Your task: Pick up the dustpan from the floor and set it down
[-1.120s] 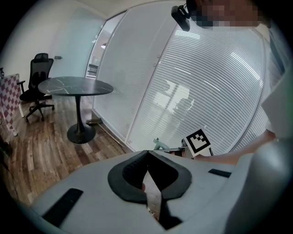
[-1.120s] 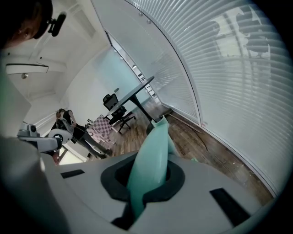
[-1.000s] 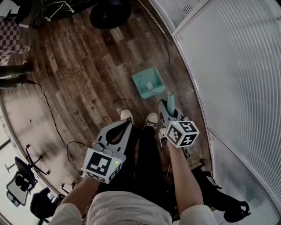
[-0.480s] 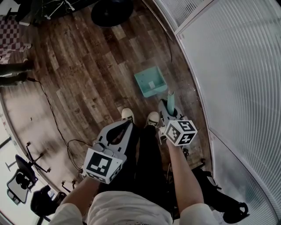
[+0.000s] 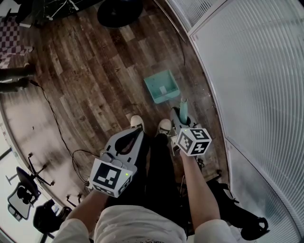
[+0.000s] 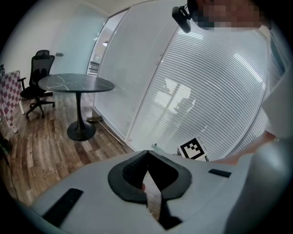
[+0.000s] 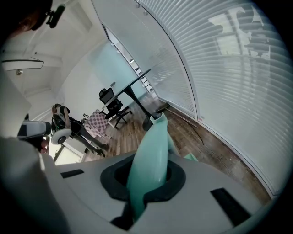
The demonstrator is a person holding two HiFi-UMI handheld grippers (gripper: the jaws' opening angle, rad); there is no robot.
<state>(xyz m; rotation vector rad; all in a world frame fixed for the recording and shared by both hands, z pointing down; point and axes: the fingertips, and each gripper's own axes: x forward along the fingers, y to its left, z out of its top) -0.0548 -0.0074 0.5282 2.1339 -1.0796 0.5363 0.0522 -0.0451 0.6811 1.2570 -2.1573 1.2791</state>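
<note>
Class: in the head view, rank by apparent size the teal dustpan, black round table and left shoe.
1. Dustpan and table: look alike; the picture's edge cuts the table off.
2. Left shoe: smallest.

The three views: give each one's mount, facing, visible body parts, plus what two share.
Head view: on the head, faces down at floor, dustpan; arms, shoes, left gripper, right gripper show.
Left gripper view: on that gripper, faces table; shirt shows.
Right gripper view: on that gripper, faces its gripped dustpan handle, table.
Shared: the table.
</note>
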